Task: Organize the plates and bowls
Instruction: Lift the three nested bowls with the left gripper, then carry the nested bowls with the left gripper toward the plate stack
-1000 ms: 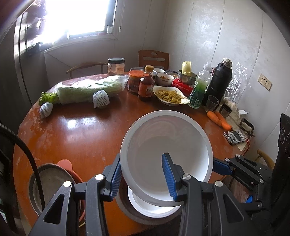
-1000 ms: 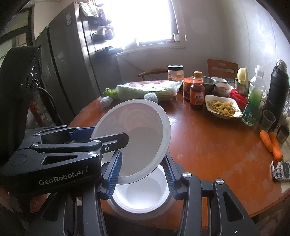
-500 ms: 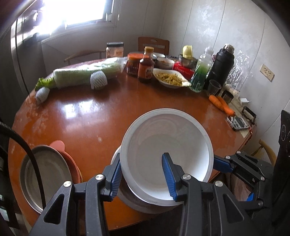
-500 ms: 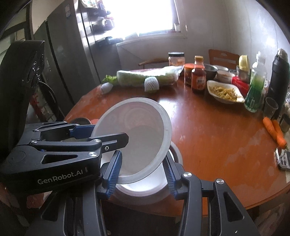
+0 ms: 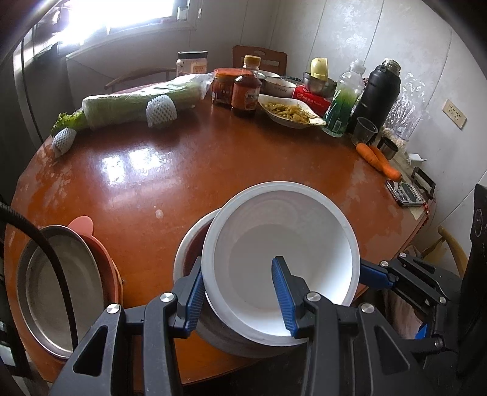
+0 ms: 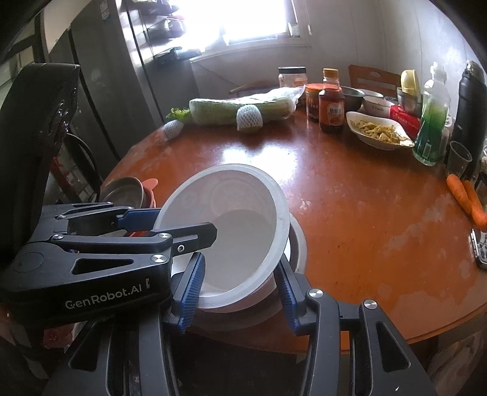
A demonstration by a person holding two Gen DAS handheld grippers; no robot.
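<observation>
Gripping opposite edges of one white bowl (image 5: 283,262), the left gripper (image 5: 240,292) and the right gripper (image 6: 240,286) each had one blue pad inside the rim and one outside, jaws narrowed on its wall. The bowl hung tilted just above a second bowl (image 5: 190,243) that sat on the round wooden table (image 5: 188,170) directly under the fingers; only a crescent of that lower bowl's rim and reddish inside showed, the rest hidden by the held bowl and the jaws. Whether the two bowls touched could not be told. In the right wrist view the left gripper's black body crossed the near left, covering the held bowl's left edge. Beside the left gripper's outer finger lay a steel plate (image 5: 57,286) nested on a pink plate (image 5: 103,252), both cut off by the frame and crossed by a black cable (image 5: 51,262). Well beyond the fingertips, at the table's far side, stood a sauce bottle (image 5: 247,91), a dish of food (image 5: 289,111), a wrapped cabbage (image 5: 131,106), a black flask (image 5: 379,91) and two carrots (image 5: 377,155). Glare from the window (image 6: 252,21) washed out everything outside.
</observation>
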